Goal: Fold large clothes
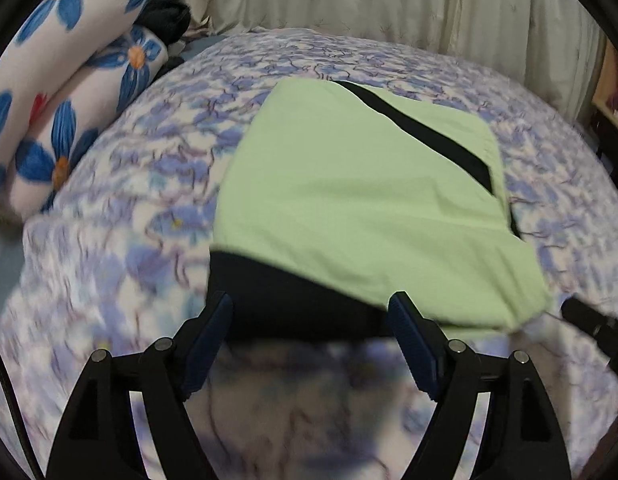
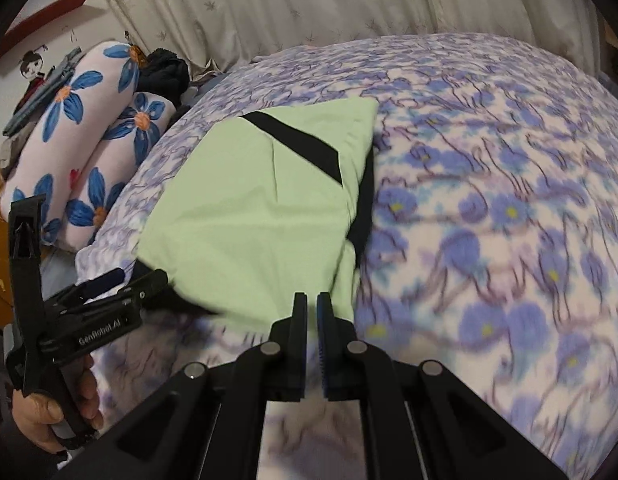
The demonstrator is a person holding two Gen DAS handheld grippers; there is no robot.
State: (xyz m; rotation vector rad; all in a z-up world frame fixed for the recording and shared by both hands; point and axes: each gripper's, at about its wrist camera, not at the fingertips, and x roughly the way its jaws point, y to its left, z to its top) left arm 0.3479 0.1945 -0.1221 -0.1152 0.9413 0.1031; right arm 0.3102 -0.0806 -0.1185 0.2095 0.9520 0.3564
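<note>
Left wrist view: our left gripper [image 1: 311,316] is spread wide, holding nothing, fingers either side of the garment [image 1: 361,200]'s near dark edge. The garment lies part-folded on the bed [image 1: 149,152]. Risk: w/ one side loose, the fold could skew.

Right wrist view: right gripper [image 2: 312,316] is nearly pressed together at the garment's near corner; can't tell if it's pinching cloth. A weak pinch could slip.

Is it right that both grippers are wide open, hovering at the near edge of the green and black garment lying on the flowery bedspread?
Not quite. Only the left gripper is wide open, its jaws spread at the green and black garment on the flowery bedspread. The right gripper has its jaws nearly together at the garment's near edge, as the right wrist view shows; whether it pinches cloth is unclear.
</note>
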